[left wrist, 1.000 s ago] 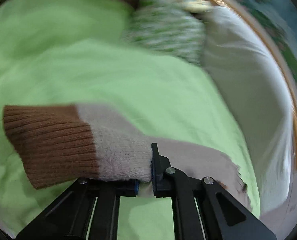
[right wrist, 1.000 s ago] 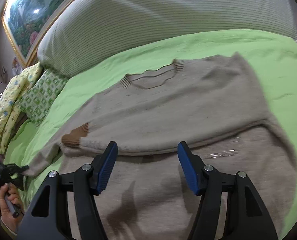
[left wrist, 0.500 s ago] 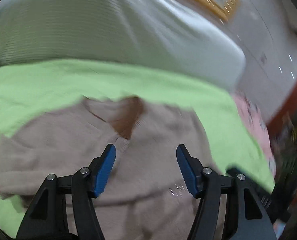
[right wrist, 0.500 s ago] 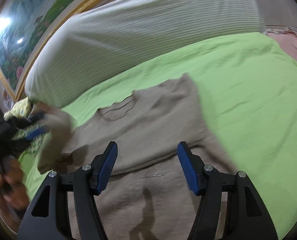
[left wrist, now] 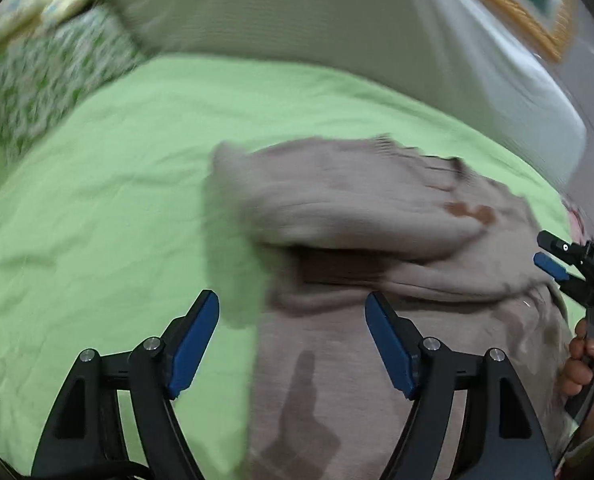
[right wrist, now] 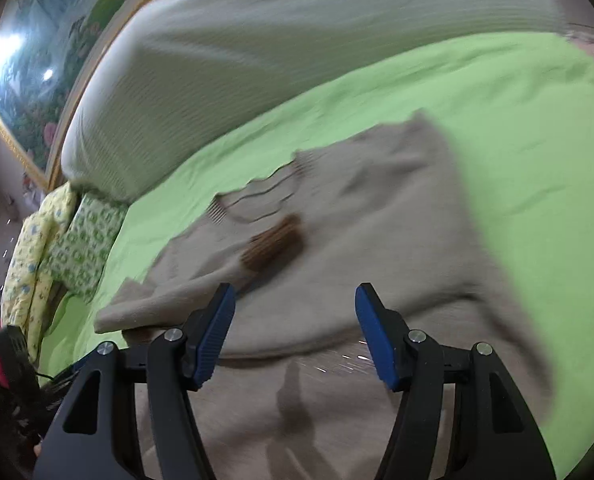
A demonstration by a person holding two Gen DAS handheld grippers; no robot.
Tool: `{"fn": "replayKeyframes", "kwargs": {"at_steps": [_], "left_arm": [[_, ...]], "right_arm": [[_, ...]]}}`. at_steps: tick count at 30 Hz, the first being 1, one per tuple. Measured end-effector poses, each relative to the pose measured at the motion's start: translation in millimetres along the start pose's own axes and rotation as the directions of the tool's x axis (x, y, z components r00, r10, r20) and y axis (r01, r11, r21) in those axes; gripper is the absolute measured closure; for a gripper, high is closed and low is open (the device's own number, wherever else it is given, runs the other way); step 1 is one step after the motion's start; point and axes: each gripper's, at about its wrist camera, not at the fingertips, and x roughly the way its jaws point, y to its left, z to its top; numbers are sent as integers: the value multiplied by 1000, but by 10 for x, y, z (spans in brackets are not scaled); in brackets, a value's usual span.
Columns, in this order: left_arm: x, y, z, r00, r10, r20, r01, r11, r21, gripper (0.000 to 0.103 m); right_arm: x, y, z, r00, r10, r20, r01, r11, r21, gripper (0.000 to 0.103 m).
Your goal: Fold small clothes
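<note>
Green bed sheet (left wrist: 97, 208) is carrying the beige sweater (right wrist: 377, 240), one sleeve (right wrist: 201, 280) lying across its chest. Left gripper (left wrist: 293, 344) jaws are opening, empty; right gripper (right wrist: 295, 332) jaws are standing wide, empty. Next fold should be matching edges, smoothing bulges.

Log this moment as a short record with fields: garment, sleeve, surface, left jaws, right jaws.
garment: beige sweater, lying flat, neckline toward the headboard
sleeve: one sleeve folded across the chest, its brown cuff lying just below the neckline
surface: green bedsheet
left jaws: left gripper opening, nothing between the jaws
right jaws: right gripper open, empty, above the sweater's lower part
</note>
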Motion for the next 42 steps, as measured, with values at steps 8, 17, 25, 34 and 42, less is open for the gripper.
{"fn": "replayKeyframes", "kwargs": {"at_steps": [8,17,25,34,42], "left_arm": [[515,83,254,999,28,-36,-26,998,50,27],[743,379,592,976,213,-46,-217,968,-128,36],[667,-12,401,972,233,-12,-233,972,5,25],[663,33,379,981,194,-25,-194,981,5,28],[635,12,162,987,146,-65,-145,989,20,28]], "right_arm": [[931,127,206,990,27,-142,-9,992,125,40],[555,371,612,996,74,42,-77,995,66,95],[-359,-77,709,962,-59,266,67,997,-23,95],[-16,-783,382,984,-152,94,145,986,83,95],[-17,-637,425,963,-264,54,266,963,-29,83]]}}
